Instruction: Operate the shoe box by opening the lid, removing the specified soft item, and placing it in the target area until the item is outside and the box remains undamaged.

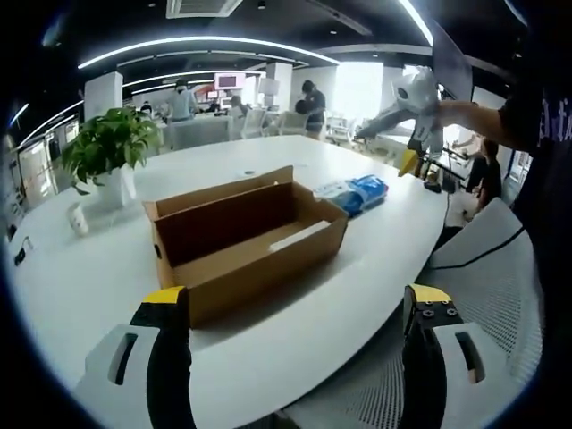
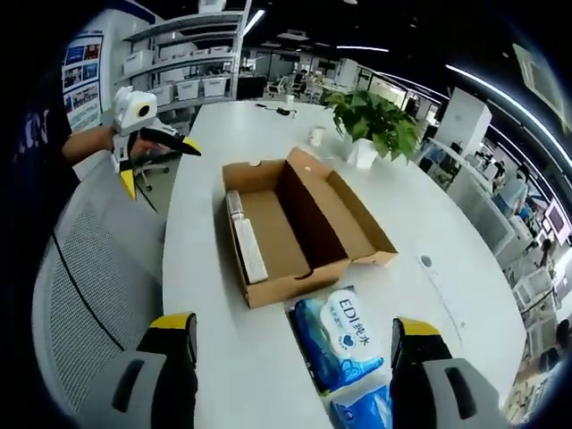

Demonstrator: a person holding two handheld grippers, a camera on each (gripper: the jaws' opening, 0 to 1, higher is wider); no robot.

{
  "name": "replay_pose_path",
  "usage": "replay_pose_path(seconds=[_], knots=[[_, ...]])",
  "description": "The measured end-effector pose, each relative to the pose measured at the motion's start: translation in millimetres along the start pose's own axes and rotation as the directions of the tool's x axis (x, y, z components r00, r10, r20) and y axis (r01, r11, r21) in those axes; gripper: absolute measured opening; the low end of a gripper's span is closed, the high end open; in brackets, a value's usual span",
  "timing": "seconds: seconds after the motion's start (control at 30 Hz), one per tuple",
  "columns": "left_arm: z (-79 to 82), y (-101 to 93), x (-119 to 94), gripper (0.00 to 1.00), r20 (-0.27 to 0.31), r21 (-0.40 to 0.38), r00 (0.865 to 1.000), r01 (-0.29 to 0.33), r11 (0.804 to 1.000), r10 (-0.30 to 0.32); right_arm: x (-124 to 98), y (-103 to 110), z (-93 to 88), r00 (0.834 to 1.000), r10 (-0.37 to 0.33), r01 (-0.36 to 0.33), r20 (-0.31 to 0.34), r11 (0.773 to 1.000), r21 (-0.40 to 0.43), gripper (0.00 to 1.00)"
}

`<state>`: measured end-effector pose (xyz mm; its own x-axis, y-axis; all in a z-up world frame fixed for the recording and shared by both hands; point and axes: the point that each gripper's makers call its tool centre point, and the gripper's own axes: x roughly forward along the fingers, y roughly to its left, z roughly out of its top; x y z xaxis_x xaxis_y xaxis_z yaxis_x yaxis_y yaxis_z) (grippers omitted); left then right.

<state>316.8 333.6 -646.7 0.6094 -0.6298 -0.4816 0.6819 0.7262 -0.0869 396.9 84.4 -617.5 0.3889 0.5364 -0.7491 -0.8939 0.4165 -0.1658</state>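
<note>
Shoe box (image 2: pixel 295 228) sat open near the middle of the white table (image 2: pixel 429 223), lid folded back and standing along its long side toward the plant. Cardboard, brown, no visible tears or crushed corners. Inside it a pale flat strip (image 2: pixel 246 237) lay along the wall nearest the table's chair-side edge; could not tell what it was.

Soft item, a blue and white pack (image 2: pixel 340 340), lay outside the box on the bare tabletop, just beside one short end and near the table's edge. In the left gripper view the same pack (image 1: pixel 357 193) lay past the box's far end.

Left gripper (image 1: pixel 295 313) held above the chair-side edge, jaws spread wide with yellow tips, nothing between them. It also appeared in the right gripper view (image 2: pixel 156 156), off the table over the mesh chair (image 2: pixel 89 268).

Right gripper (image 2: pixel 290 335) hung over the pack end of the box, jaws likewise far apart and holding nothing. Seen from the left gripper view (image 1: pixel 402 121) it was raised above the far edge.

Potted plant (image 2: pixel 375 125) stood well apart from the box, toward the table's opposite edge
</note>
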Motion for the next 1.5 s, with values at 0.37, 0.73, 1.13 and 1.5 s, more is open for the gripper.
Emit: replay_pose_path(seconds=[0.37,0.73,1.13,1.5], knots=[[-4.5,0.0,-0.6,0.99,-0.004,0.004,1.000,-0.006,1.000,0.006,15.8,0.2,30.1,0.999,0.053,-0.053,-0.001,0.992,-0.112,0.87],[-7.2,-0.3,-0.9,0.99,-0.017,0.004,1.000,-0.004,1.000,0.005,39.0,-0.7,44.0,0.995,0.099,-0.101,-0.018,0.979,-0.175,0.82],[-3.8,-0.7,-1.0,0.99,-0.024,0.015,1.000,-0.004,1.000,0.004,69.3,-2.2,47.5,0.985,0.166,-0.170,-0.037,0.967,-0.189,0.80],[-2.4,-2.3,-3.0,0.99,-0.027,0.022,1.000,-0.001,1.000,0.001,97.0,5.1,37.8,0.972,0.215,-0.231,-0.093,0.946,-0.227,0.77]])
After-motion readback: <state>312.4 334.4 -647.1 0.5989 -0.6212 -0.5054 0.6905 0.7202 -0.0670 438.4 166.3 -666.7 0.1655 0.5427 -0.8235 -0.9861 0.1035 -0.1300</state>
